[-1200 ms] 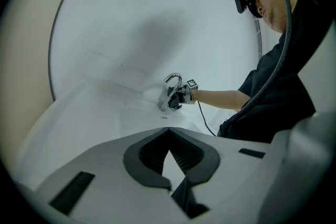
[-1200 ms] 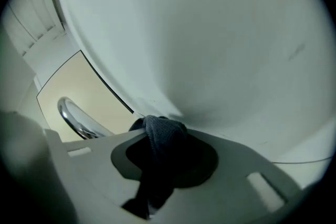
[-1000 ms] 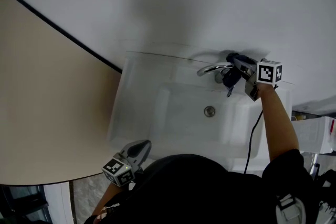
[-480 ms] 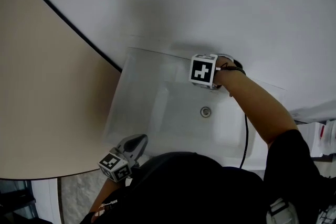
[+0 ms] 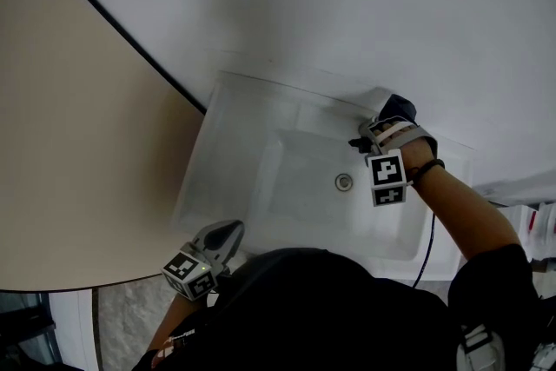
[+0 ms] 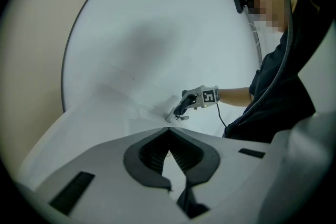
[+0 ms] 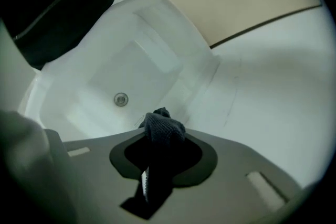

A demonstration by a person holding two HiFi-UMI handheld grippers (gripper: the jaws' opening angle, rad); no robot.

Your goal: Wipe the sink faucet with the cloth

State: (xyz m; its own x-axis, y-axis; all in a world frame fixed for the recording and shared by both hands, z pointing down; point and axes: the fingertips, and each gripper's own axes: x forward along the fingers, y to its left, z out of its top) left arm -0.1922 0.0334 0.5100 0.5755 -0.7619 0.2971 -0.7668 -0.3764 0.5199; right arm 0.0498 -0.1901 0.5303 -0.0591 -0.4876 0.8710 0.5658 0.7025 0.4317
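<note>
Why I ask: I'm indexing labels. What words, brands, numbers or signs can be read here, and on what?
No readable words, brands or numbers in any view.
Right marker cube: black-and-white square patterns, no letters.
Left marker cube: same, no letters.
White objects at the head view's right edge: any print is too small to read.

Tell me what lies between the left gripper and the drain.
Nothing but bare sink separates the left gripper from the drain, as the head view shows.

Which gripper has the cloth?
The right gripper, over the sink: dark cloth sits between its jaws, which have just been opening. The left gripper is shut, empty.
</note>
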